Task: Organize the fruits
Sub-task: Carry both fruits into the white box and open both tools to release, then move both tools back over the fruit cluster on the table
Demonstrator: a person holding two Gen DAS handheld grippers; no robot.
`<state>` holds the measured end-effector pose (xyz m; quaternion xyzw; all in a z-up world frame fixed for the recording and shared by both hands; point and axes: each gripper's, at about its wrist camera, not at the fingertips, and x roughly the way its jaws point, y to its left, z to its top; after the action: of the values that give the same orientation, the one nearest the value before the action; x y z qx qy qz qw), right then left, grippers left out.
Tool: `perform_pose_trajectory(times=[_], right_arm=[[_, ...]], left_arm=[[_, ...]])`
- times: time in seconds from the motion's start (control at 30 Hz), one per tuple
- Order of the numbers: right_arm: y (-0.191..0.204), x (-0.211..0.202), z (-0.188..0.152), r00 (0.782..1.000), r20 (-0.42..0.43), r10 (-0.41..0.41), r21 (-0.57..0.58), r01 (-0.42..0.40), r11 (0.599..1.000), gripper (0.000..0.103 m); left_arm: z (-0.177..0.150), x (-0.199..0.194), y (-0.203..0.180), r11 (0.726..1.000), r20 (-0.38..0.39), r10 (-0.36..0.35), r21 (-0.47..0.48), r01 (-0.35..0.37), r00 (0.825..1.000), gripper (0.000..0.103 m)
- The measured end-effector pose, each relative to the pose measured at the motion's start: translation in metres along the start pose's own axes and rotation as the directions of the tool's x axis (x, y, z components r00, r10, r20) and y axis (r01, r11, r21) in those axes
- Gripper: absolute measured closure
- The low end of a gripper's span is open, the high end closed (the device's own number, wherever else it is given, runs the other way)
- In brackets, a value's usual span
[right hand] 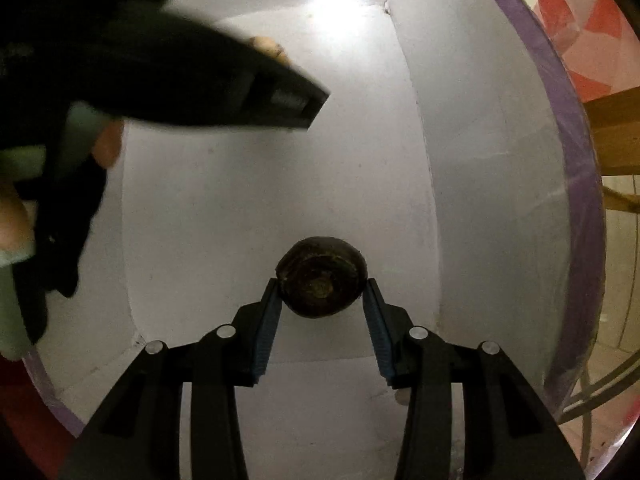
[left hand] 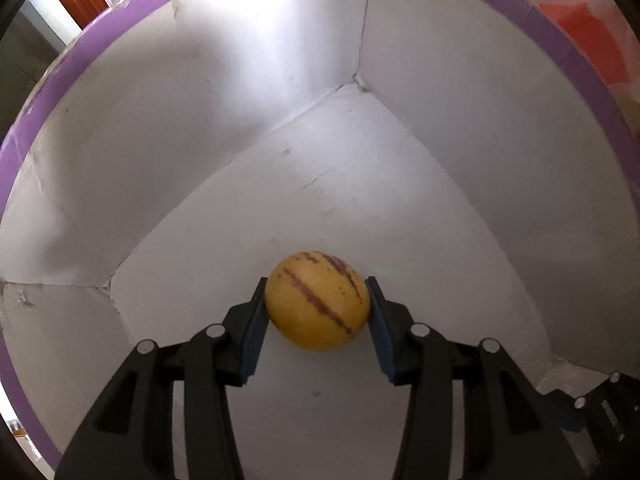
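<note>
**Both grippers down inside the purple-rimmed box**

The left gripper (left hand: pixel 316 300) is pointing down into the white box (left hand: pixel 460 120), its blue pads (left hand: pixel 254 332) pressing on either side of a yellow pepino melon with purple stripes (left hand: pixel 316 300). The melon is hanging just above the box floor, near the middle, well in from the far corner seam.

The right gripper (right hand: pixel 322 284) is reaching into the same box, clenching a dark, round fruit (right hand: pixel 322 284) between its pads; the fruit's kind is too dim to tell. It is sitting close over the box floor, nearer the right-hand wall than the left.

In the right wrist view, the left gripper's black body is crossing the upper left over the box, a person's fingers (right hand: pixel 108 144) wrapping its handle, and a sliver of yellow fruit is showing behind it.
</note>
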<state>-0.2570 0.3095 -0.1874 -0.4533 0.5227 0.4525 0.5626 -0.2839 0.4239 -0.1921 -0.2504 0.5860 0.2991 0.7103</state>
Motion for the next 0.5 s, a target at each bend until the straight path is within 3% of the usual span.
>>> perform_pose_trajectory(times=[0.07, 0.13, 0.2, 0.27, 0.33, 0.4, 0.43, 0.47, 0.5], right_arm=[[0.007, -0.002, 0.001, 1.000, 0.016, -0.006, 0.004, 0.006, 1.000, 0.056], [0.018, -0.008, -0.011, 1.000, 0.028, -0.001, 0.010, 0.000, 1.000, 0.035], [0.024, -0.018, -0.013, 0.998, 0.066, -0.013, -0.002, 0.013, 1.000, 0.027], [0.033, -0.034, -0.016, 0.994, 0.105, -0.038, -0.024, 0.041, 0.999, 0.027], [0.043, -0.060, -0.022, 0.984, 0.176, -0.016, -0.042, 0.023, 0.999, 0.027], [0.051, -0.100, -0.034, 0.957, 0.288, 0.036, -0.071, -0.016, 0.997, 0.027], [0.054, -0.125, -0.043, 0.932, 0.359, 0.051, -0.085, -0.021, 0.996, 0.027], [0.057, -0.142, -0.048, 0.911, 0.410, 0.054, -0.092, -0.018, 0.996, 0.026], [0.055, -0.161, -0.056, 0.887, 0.459, 0.054, -0.097, -0.010, 0.995, 0.025]], left_arm=[[0.002, -0.004, 0.001, 1.000, 0.011, 0.005, 0.000, -0.005, 1.000, 0.051], [0.002, -0.009, 0.002, 1.000, 0.023, 0.004, -0.009, -0.004, 1.000, 0.027], [0.003, -0.016, 0.006, 0.999, 0.036, -0.013, -0.030, 0.014, 0.999, 0.024], [0.007, -0.030, 0.008, 0.998, 0.067, -0.024, -0.053, 0.028, 0.997, 0.024], [0.011, -0.062, 0.014, 0.995, 0.169, 0.012, -0.098, 0.005, 0.986, 0.024], [0.011, -0.105, 0.019, 0.990, 0.322, 0.047, -0.138, -0.003, 0.946, 0.024], [0.010, -0.143, 0.023, 0.985, 0.452, 0.082, -0.170, -0.004, 0.888, 0.021], [0.008, -0.166, 0.024, 0.983, 0.529, 0.095, -0.183, 0.004, 0.843, 0.017], [0.008, -0.183, 0.021, 0.983, 0.583, 0.099, -0.185, 0.013, 0.806, 0.007]])
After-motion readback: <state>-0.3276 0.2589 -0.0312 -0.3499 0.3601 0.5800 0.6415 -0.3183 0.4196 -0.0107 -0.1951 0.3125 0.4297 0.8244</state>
